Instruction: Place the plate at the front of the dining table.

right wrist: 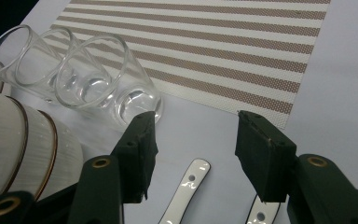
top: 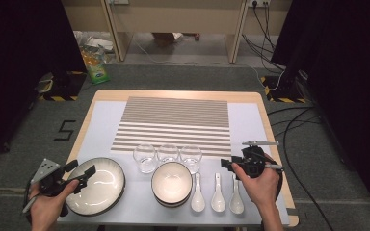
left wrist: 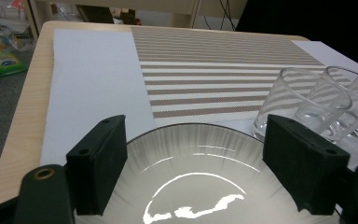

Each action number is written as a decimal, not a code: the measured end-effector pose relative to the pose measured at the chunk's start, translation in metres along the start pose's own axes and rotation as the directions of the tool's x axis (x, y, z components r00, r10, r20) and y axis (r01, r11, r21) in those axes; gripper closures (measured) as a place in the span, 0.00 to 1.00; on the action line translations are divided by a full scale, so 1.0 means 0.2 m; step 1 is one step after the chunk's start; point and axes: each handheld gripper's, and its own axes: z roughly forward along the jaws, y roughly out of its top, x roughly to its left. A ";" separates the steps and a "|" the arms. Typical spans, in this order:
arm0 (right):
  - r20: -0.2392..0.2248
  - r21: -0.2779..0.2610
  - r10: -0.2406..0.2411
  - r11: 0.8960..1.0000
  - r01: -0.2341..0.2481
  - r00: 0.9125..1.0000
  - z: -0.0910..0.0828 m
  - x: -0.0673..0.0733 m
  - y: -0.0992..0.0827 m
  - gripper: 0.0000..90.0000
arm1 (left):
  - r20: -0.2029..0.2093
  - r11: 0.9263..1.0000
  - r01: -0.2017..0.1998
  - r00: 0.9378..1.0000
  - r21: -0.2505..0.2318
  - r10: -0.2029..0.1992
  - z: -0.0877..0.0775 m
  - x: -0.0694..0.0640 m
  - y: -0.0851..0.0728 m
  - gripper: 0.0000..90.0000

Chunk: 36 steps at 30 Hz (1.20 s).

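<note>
From above, the left gripper [top: 79, 177] hovers over the plate [top: 107, 185] at the desk's near-left; its own view shows jaws spread, empty. The right gripper [right wrist: 193, 149], jaws spread, overlooks the spoons [right wrist: 186, 186]. Lower squarely onto the rim.

From my feed I see grey carpet [top: 188, 77] covering the floor around the light wooden table [top: 103, 95]. Beyond it stands a pale wooden bench or desk frame [top: 173, 19], with cables [top: 265, 33] trailing from a wall socket. Black curtains [top: 347, 72] hang on both sides. A green packet [top: 95, 65] lies on the floor at left, near yellow-black hazard tape [top: 58, 97].
</note>
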 end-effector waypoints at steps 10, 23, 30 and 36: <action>-0.013 -0.037 -0.027 0.999 0.026 1.000 -0.01 0.07 0.02 0.56 | -0.036 0.999 0.036 0.999 0.012 -0.036 -0.02 0.04 -0.03 0.24; -0.032 -0.102 -0.152 0.984 0.148 0.988 0.00 0.31 0.08 0.71 | -0.052 0.998 0.060 0.997 0.023 -0.058 -0.06 0.07 -0.07 0.25; -0.072 -0.100 -0.181 0.980 0.173 0.981 0.05 0.42 0.10 0.80 | -0.042 0.997 0.067 0.997 0.032 -0.066 -0.05 0.08 -0.08 0.25; -0.095 -0.095 -0.209 0.975 0.200 0.973 0.08 0.49 0.11 0.87 | -0.043 0.997 0.064 0.997 0.050 -0.061 -0.04 0.08 -0.08 0.26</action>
